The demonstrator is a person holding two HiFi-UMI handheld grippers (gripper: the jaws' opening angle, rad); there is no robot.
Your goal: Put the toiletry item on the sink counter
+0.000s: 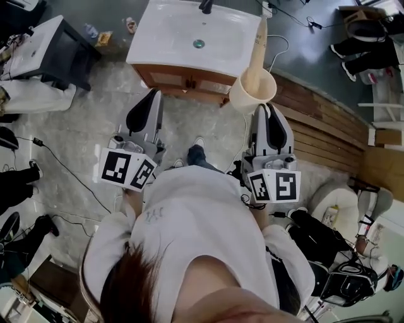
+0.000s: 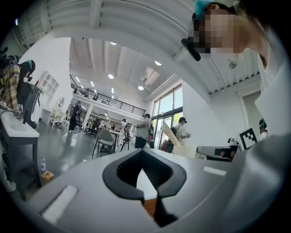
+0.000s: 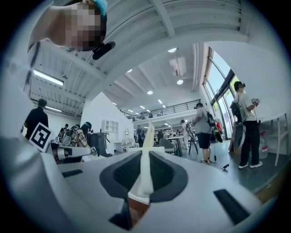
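Observation:
The white sink counter (image 1: 161, 47) on a wood cabinet stands just ahead in the head view, with a drain (image 1: 199, 43) and a dark faucet (image 1: 206, 6). My right gripper (image 1: 263, 107) is shut on the rim of a cream cup (image 1: 252, 90), held in the air before the counter's right front corner. A tall cream tube (image 1: 259, 41) stands in the cup. In the right gripper view the cup's wall (image 3: 144, 179) shows edge-on between the jaws. My left gripper (image 1: 153, 94) is shut with nothing in it, level with the counter's front edge; its view shows the cup (image 2: 196, 150) at the right.
A dark table (image 1: 66, 44) with a white top stands at the left. A raised wooden plank platform (image 1: 325, 129) runs along the right. Cables (image 1: 69, 167) trail over the floor, and small items (image 1: 104, 36) lie beside the cabinet. Several people stand farther off in the hall.

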